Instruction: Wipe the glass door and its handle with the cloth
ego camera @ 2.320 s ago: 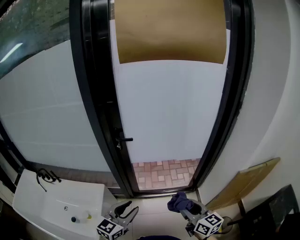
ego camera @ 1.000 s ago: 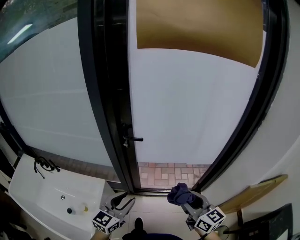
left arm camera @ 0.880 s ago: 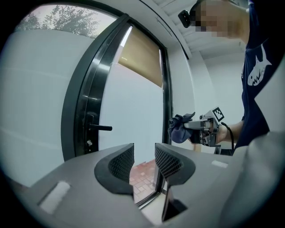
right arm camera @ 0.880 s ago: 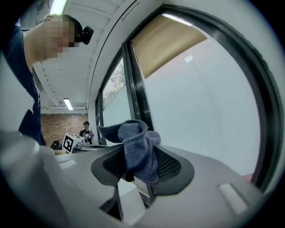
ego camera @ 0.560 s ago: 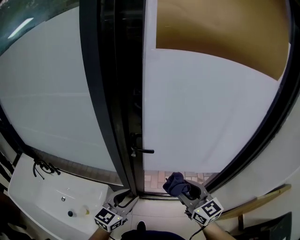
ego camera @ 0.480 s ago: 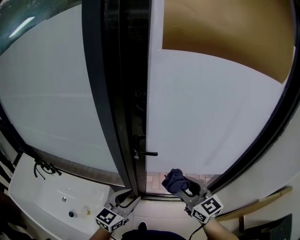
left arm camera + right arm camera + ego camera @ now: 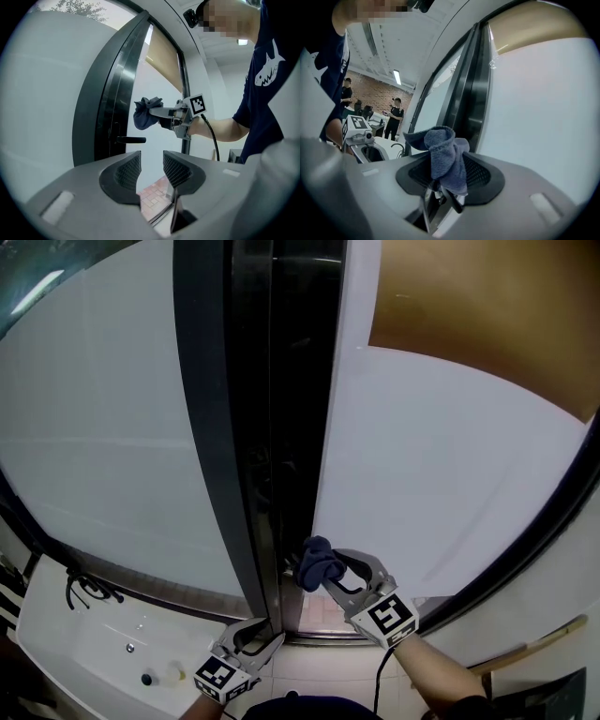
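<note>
head view: dark blue bunched cloth (image 7: pixel 317 562) clamped in right gripper (image 7: pixel 327 571), at edge of frosted glass door (image 7: pixel 441 474) | left gripper view: left gripper (image 7: pixel 151 168) parted, empty, low; black lever handle (image 7: pixel 130 139) horizontal, just below cloth | right gripper view: clenched on cloth, glass right

Hand-held grippers: we count two, left hand-held gripper (image 7: pixel 151 166), right hand-held gripper (image 7: pixel 330 570)
Cloth (image 7: pixel 445 154): one
Glass door (image 7: pixel 441 493): one
Door handle (image 7: pixel 131 139): one
Sink (image 7: pixel 66 624): one, at 7 o'clock
Bystanders (image 7: pixel 396 117): two

- Door (image 7: pixel 450 484): frosted white glass in a black frame, upright.
- Handle (image 7: pixel 130 139): black lever, horizontal, at the door's left edge.
- Cloth (image 7: pixel 316 563): dark blue, bunched, pinched in the right gripper (image 7: pixel 328 570), just above the handle.
</note>
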`<state>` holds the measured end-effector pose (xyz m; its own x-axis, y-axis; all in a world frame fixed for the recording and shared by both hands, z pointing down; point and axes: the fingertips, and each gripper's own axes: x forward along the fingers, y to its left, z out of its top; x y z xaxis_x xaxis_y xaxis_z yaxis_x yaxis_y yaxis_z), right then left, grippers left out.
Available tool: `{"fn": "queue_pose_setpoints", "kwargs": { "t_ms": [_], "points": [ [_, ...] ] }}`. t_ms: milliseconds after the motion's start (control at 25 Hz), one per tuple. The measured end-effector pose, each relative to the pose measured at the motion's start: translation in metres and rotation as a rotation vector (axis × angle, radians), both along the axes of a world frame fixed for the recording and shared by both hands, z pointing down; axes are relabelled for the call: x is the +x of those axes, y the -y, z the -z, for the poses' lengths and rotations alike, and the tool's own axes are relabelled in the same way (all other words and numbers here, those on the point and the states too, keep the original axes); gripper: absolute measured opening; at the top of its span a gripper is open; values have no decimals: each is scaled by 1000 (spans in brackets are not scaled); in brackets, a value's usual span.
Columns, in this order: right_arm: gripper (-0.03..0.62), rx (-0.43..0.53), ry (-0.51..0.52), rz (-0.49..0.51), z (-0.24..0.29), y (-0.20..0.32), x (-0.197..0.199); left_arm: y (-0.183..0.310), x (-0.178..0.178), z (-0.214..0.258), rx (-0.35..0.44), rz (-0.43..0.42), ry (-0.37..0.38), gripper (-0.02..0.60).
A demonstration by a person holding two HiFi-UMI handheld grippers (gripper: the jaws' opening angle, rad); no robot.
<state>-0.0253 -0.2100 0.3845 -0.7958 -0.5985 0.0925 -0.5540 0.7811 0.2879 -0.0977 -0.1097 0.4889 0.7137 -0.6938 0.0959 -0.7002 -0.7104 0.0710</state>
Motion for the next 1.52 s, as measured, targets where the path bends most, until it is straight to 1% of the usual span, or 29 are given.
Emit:
{"fn": "queue_pose_setpoints", "kwargs": {
  "t_ms": [80,200,320,440,640,720,760,920,1040,1120,1200,1320,1520],
  "points": [
    [172,23,-18,23,1,9,-16,5,-2,-1,-9,-2,0,141],
    [171,57,-62,23,2,24,-33,8,1,-1,-12,-7,2,141],
    [170,90,-114,6,2,40,-41,13,1,0,-7,0,11,141],
    [169,118,-174,-4,-1,53,-46,15,0,0,-12,17,-3,141],
    [164,214,-275,-30,-3,69,-55,19,0,-3,-24,22,-6,141],
    [163,278,-320,-41,0,70,-60,21,-3,-6,-30,29,-5,141],
    [162,323,-360,-47,0,69,-63,22,-3,-6,-31,31,-4,141],
    [155,536,-573,-73,-4,66,-72,19,-2,-2,-21,31,-12,141],
    [153,644,-686,-68,-11,64,-68,17,0,3,-22,29,-22,141],
    [152,697,-746,-64,-17,67,-62,20,2,2,-24,28,-23,141],
    [152,714,-780,-62,-21,70,-55,22,4,1,-26,25,-25,141],
    [152,715,-804,-69,-25,73,-43,24,9,-1,-36,20,-29,141],
    [152,685,-837,-121,-28,84,-11,25,19,-9,-39,5,-20,141]
  ]
}}
